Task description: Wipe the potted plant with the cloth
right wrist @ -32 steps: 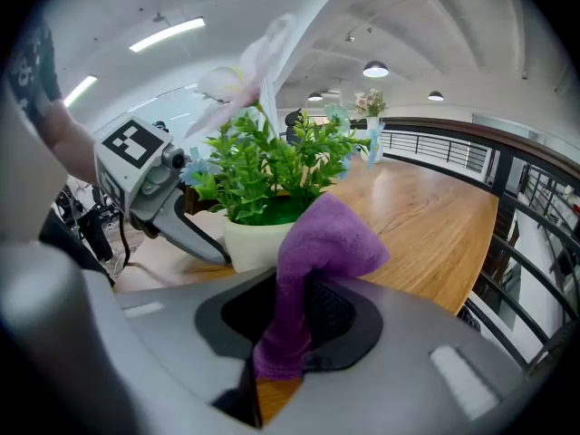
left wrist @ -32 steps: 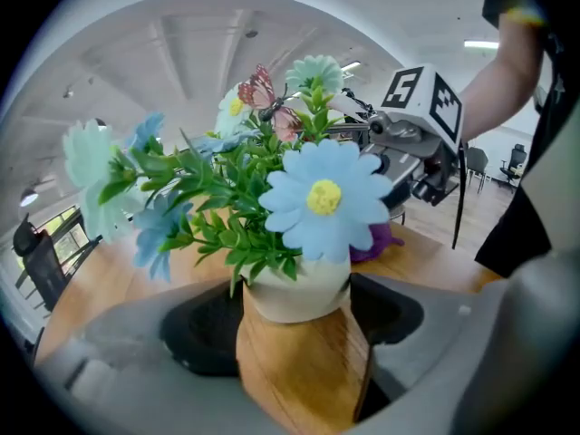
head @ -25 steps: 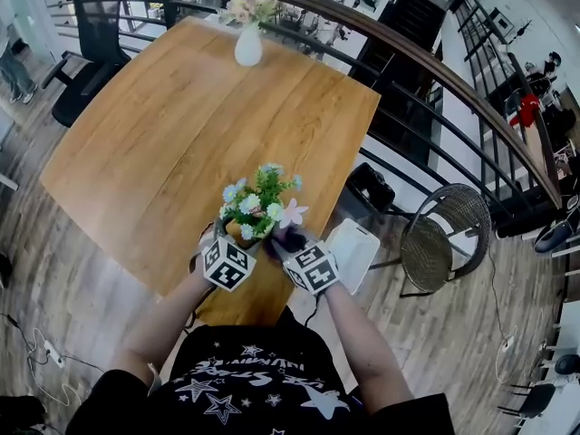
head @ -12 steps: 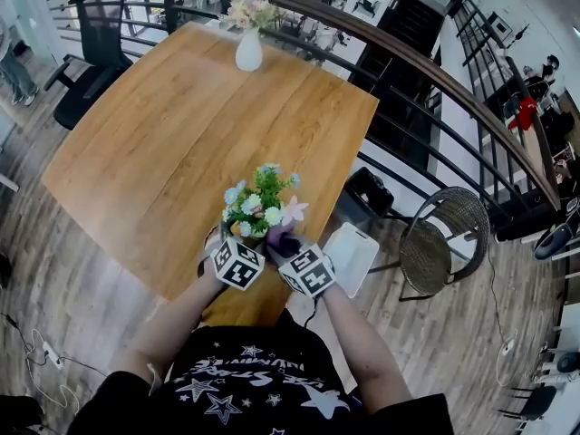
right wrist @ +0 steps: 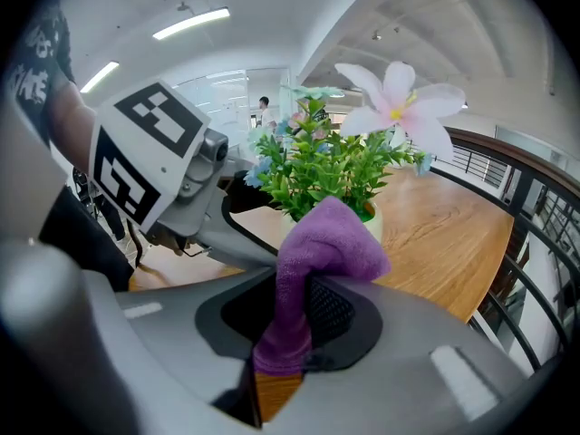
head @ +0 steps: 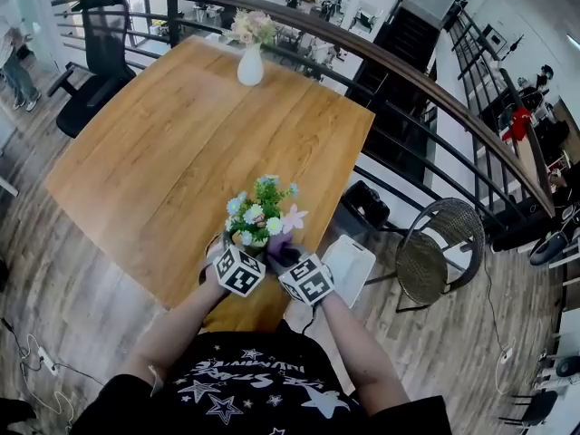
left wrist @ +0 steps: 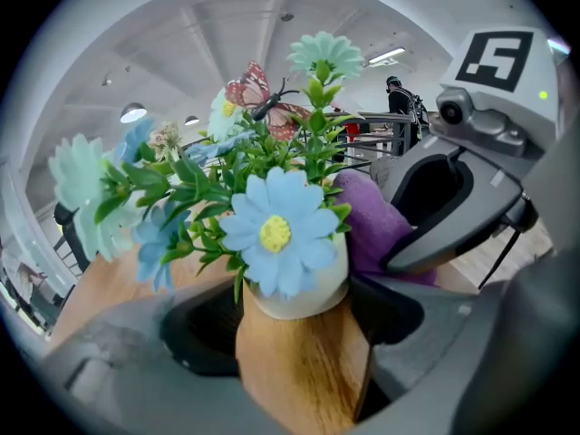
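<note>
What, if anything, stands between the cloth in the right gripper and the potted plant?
Nothing visible does. The cloth, clamped in the right gripper, sits up against the potted plant on its near side, just below the leaves. The left gripper holds that plant from the other side.

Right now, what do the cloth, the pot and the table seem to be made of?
Cloth: soft purple fabric, probably microfibre or terry, with a fuzzy nap and limp folds.
Pot: cream, smooth and matte. It could be ceramic or plastic; the look leaves that open.
Table: wood or wood veneer with a satin finish, and grain running in plank-like strips.
</note>
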Demonstrator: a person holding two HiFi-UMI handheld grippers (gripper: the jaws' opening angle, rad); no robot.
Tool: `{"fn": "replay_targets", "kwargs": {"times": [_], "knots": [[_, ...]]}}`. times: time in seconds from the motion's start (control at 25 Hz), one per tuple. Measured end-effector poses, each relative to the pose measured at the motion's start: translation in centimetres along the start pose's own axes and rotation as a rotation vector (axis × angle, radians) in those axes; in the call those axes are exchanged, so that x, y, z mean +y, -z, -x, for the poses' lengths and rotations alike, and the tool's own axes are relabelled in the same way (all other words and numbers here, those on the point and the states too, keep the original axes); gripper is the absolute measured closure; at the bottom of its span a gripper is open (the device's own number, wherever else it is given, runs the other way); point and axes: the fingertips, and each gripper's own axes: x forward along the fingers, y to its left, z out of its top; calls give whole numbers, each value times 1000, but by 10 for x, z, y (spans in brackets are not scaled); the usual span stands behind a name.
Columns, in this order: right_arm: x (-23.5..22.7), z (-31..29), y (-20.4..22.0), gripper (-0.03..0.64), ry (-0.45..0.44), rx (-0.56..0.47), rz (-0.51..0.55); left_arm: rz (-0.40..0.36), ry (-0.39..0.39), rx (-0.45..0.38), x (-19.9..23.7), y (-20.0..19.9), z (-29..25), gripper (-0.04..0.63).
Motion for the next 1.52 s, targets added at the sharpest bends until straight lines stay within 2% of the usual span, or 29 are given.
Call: {"fn": "replay_targets", "kwargs": {"times": [0.16, 0.6, 0.88, 1.0, 1.08, 1.28, 1.52], "knots": [[-2, 6, 1, 535, 38, -7, -13, -53, -27, -34, -1, -1, 11, 210], [10, 22, 7, 534, 127, -24, -88, 40, -6, -79, 0, 30, 48, 210], [27, 33, 12, 534, 190, -56, -176, 91, 49, -99, -9, 52, 76, 212], [40, 40, 13, 534, 200, -65, -194, 101, 46, -138, -8, 54, 95, 315], [46, 44, 18, 534, 214, -72, -203, 102, 48, -162, -10, 57, 102, 331], [62, 47, 28, 534, 230, -90, -258, 113, 47, -185, -13, 68, 116, 448], [82, 51, 40, 534, 169, -99, -242, 129, 49, -195, -36, 69, 132, 498]]}}
